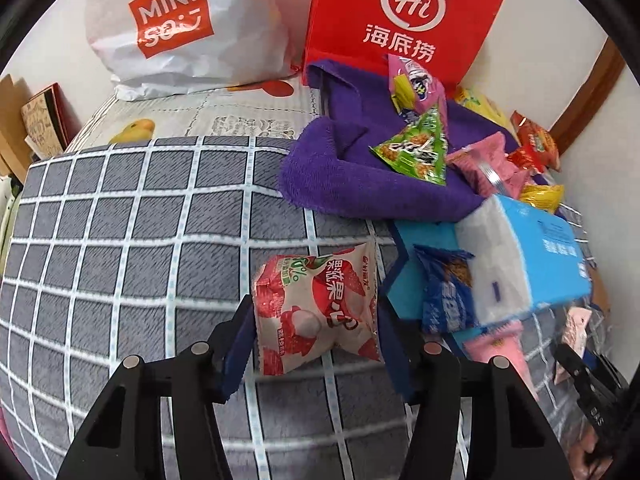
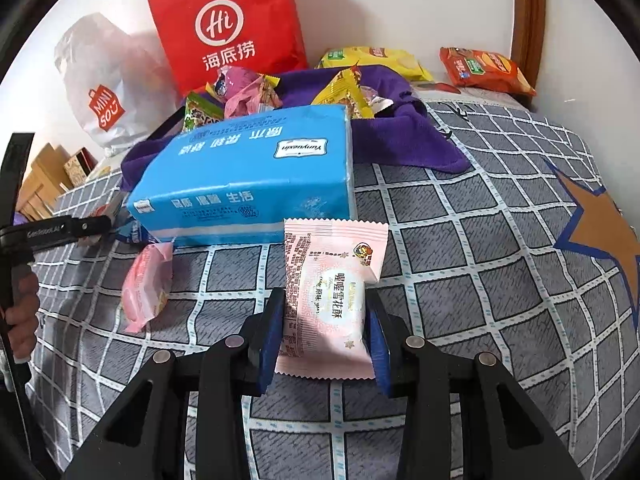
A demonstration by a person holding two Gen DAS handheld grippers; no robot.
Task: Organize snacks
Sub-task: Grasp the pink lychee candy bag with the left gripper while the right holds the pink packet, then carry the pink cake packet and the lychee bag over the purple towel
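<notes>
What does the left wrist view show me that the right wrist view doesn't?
Only the left wrist view shows the left gripper shut on a lychee candy packet, and a blue snack packet by the tissue pack. Only the right wrist view shows the right gripper shut on a pale pink pastry packet, and a brown star on the bedcover. Both show the red paper bag, purple towel and blue tissue pack.
</notes>
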